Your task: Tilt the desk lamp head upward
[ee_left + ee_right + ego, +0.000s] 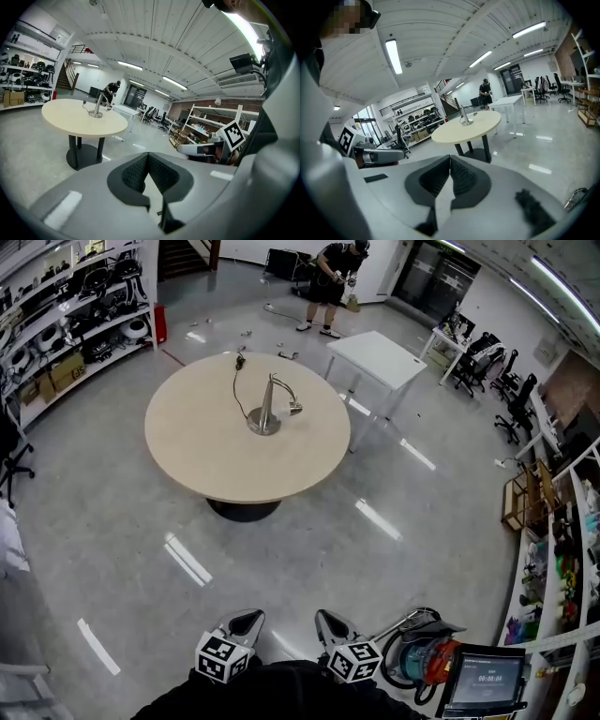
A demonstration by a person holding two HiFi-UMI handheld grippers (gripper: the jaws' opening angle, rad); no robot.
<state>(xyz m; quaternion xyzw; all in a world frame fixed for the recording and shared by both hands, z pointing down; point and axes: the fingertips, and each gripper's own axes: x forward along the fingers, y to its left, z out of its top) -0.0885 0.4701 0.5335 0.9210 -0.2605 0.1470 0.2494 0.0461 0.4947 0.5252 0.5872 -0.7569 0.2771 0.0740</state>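
A silver desk lamp (265, 410) stands on a round beige table (206, 451) across the floor, its head hanging low to the right and its cord trailing to the far edge. Both grippers are held close to the body at the bottom of the head view, far from the table. My left gripper (247, 622) is shut and empty, and my right gripper (328, 624) is shut and empty too. In the left gripper view the left gripper (148, 155) points towards the lamp (97, 107). In the right gripper view the right gripper (450, 158) faces the lamp (464, 115) and the table (466, 127).
A white rectangular table (380, 357) stands behind the round one on the right. A person (333, 276) stands at the back. Shelves (70, 320) line the left wall, and office chairs (497, 371) and racks the right. A vacuum-like machine (427, 657) and a screen (487, 679) sit by my right side.
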